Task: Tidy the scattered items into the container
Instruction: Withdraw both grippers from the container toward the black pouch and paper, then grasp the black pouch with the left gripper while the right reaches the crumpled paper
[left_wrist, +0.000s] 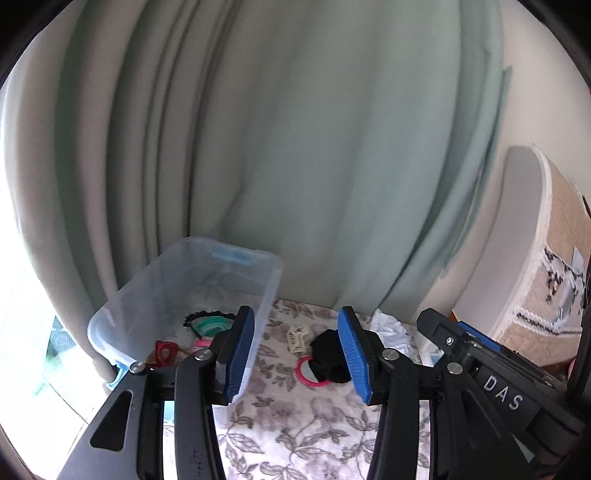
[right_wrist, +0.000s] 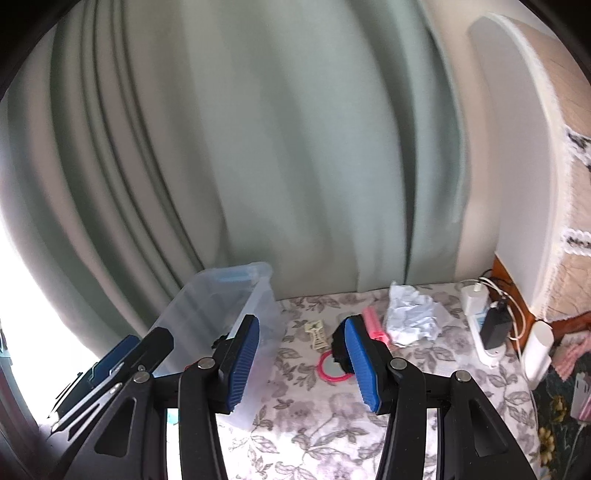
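Both claws, left (left_wrist: 297, 354) and right (right_wrist: 301, 363), gaping and empty; round pink-rimmed pocket mirror (left_wrist: 309, 372) flat on floral-cloth counter (left_wrist: 295, 443) just ahead, nearer left claw, clear plastic storage bin (left_wrist: 122, 314) leftward.

We see our left gripper (left_wrist: 297, 356) built of black linkage arms with silver round pivot screws, each finger faced with a ribbed blue pad. Our right gripper (right_wrist: 301, 360) has the same black arms, silver screws and blue ribbed pads, and its black body bears white "DAS" lettering.
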